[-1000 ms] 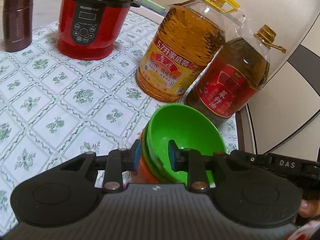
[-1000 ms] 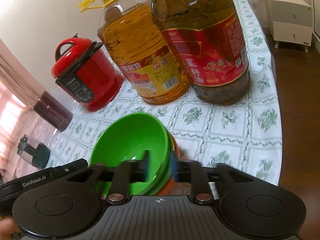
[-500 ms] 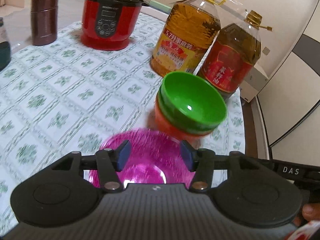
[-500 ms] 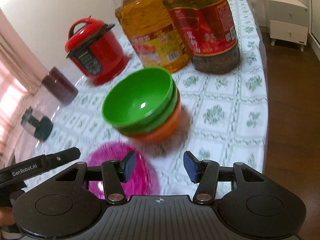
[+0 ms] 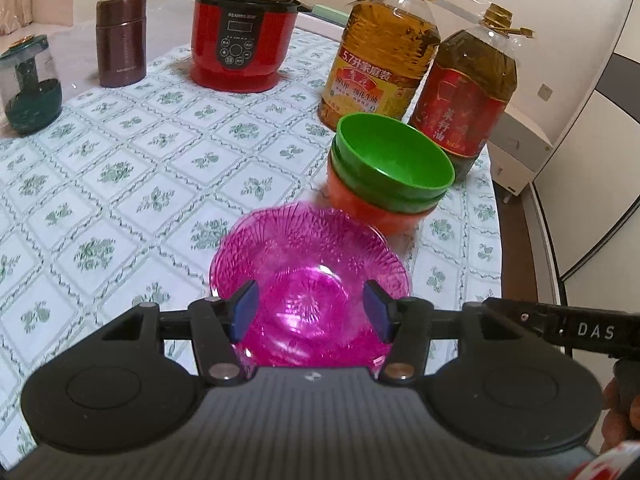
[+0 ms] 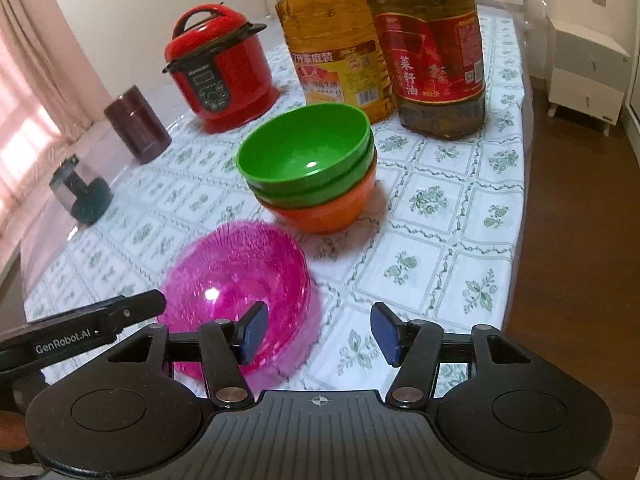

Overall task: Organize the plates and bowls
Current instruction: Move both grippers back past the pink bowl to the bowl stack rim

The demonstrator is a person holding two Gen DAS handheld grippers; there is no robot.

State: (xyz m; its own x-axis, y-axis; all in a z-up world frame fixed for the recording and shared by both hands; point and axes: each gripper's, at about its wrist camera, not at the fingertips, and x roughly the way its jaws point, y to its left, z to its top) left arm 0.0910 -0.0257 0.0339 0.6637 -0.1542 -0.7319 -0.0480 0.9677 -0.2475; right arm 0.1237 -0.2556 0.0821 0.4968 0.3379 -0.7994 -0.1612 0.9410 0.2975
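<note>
Bowls of smooth plastic, two green (image 5: 394,160) nested in one orange (image 6: 332,210), are sitting on the patterned counter (image 5: 120,168) before two oil bottles (image 6: 428,48). A ribbed, translucent pink bowl (image 5: 310,280) is lying nearer. Left gripper (image 5: 311,310) and right gripper (image 6: 318,332) fingers, having just been opening, are standing apart, holding nothing. Only the right view is showing wooden floor (image 6: 580,280).

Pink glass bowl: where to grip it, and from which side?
Take the pink bowl by its rim, one finger inside and one outside the wall. It sits upright, mouth up, too wide to span. Come from above on the near side, where the open left gripper hovers; the stacked bowls crowd the far side.
</note>
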